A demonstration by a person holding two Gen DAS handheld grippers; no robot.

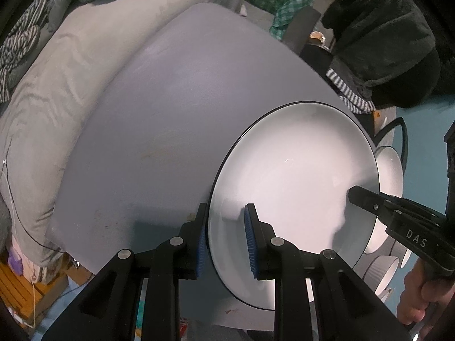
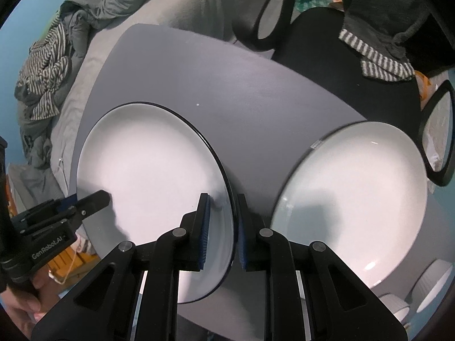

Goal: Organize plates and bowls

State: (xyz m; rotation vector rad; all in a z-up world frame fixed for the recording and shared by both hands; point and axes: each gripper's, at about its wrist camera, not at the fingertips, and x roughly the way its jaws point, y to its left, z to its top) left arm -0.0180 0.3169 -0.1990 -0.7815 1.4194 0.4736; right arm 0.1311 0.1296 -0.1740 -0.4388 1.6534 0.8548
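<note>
A large white plate with a thin black rim (image 1: pixel 295 187) is held above the grey table (image 1: pixel 159 119). My left gripper (image 1: pixel 226 241) is shut on its left rim, one finger above and one below. My right gripper (image 2: pixel 221 230) is shut on the opposite rim of the same plate (image 2: pixel 153 176). Each gripper shows in the other's view: the right one (image 1: pixel 369 199) and the left one (image 2: pixel 85 201). A second white plate (image 2: pixel 352 199) lies on the table to the right. White ribbed bowls (image 2: pixel 426 287) stand at the lower right.
A grey duvet (image 1: pixel 57 99) with striped clothes lies beyond the table's left edge. A black chair (image 2: pixel 327 39) draped with dark and striped garments stands at the far right side. A wooden crate (image 1: pixel 25 287) sits low on the left.
</note>
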